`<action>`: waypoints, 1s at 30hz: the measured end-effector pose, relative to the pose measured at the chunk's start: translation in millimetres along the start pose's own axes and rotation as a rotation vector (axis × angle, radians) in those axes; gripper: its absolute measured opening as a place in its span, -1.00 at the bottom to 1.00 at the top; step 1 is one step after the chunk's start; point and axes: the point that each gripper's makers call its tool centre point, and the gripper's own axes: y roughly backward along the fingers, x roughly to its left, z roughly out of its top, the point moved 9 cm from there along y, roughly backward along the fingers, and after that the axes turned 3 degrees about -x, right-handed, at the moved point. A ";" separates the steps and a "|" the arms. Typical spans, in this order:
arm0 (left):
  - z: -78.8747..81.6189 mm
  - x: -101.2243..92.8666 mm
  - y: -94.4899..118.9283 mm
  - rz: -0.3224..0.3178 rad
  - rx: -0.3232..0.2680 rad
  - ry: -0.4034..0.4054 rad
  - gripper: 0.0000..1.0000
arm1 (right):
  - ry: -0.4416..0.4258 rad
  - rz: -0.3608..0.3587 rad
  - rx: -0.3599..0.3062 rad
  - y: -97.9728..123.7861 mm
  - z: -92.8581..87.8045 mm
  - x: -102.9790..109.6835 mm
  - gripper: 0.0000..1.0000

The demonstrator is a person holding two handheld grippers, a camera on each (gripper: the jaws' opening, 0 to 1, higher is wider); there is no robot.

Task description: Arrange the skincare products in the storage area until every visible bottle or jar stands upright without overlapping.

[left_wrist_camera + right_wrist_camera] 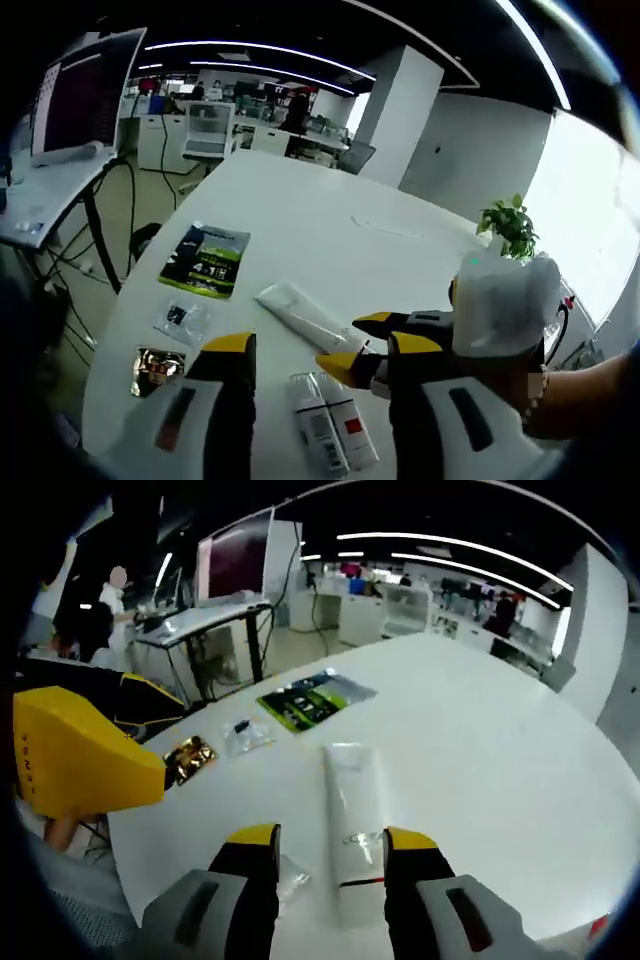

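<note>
Hovering over the white table (520,760), we hold our right tool (328,845) wide open and empty, its jaws straddling the flat white tube (355,810). Let's close near its middle, then tip it upright. Our left tool (320,360) gapes empty too, above two small boxed bottles (335,425), the right tool entering beside them.

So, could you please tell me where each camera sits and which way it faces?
Left gripper view: rides the left claw, looking across the white table toward the office; the right claw and a forearm enter from the right.
Right gripper view: rides the right claw, open around a white tube.
Shared: the tube, green packet, gold sachet.
</note>
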 end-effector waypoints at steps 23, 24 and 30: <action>-1.4 4.4 3.2 -0.001 0.018 0.041 -0.12 | 0.044 0.037 0.171 -50.6 -10.8 -24.9 -0.39; -1.6 4.4 3.1 -0.001 0.021 0.040 -0.12 | -0.014 0.046 0.178 -52.9 -13.8 -23.9 -0.40; -2.5 3.4 3.3 -0.015 0.026 0.051 -0.14 | 0.006 0.010 0.204 -62.0 -20.4 -24.0 -0.45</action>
